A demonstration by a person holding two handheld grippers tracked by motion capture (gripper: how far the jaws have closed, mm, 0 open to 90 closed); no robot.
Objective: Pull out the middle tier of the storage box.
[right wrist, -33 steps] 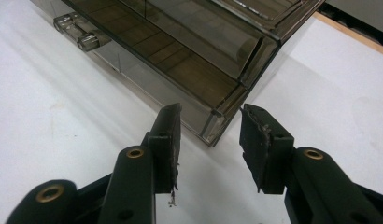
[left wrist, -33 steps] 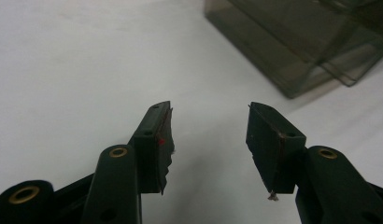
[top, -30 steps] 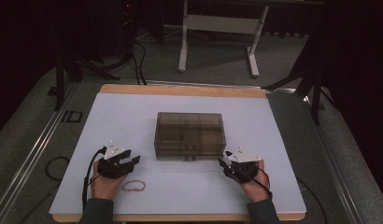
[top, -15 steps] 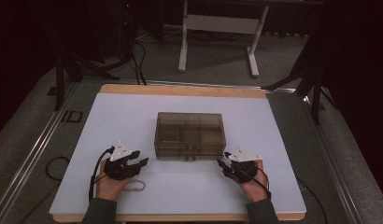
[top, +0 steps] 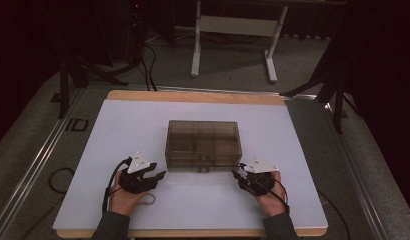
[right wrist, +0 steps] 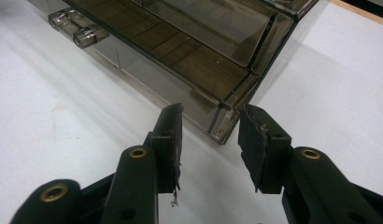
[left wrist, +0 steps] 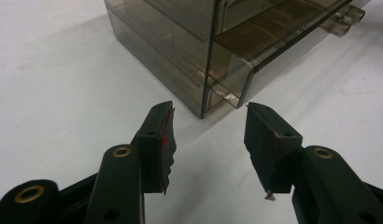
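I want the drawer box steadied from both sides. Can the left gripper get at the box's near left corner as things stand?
Probably yes. The left gripper has open jaws aimed at the near left corner of the drawer box, with bare white table between them and nothing in the way.

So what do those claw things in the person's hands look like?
Each tool, left and right, is black with two chunky jaws, brass-ringed screw holes, a grey three-cornered plate on top and a black cable trailing back. The person wears dark grey sleeves.
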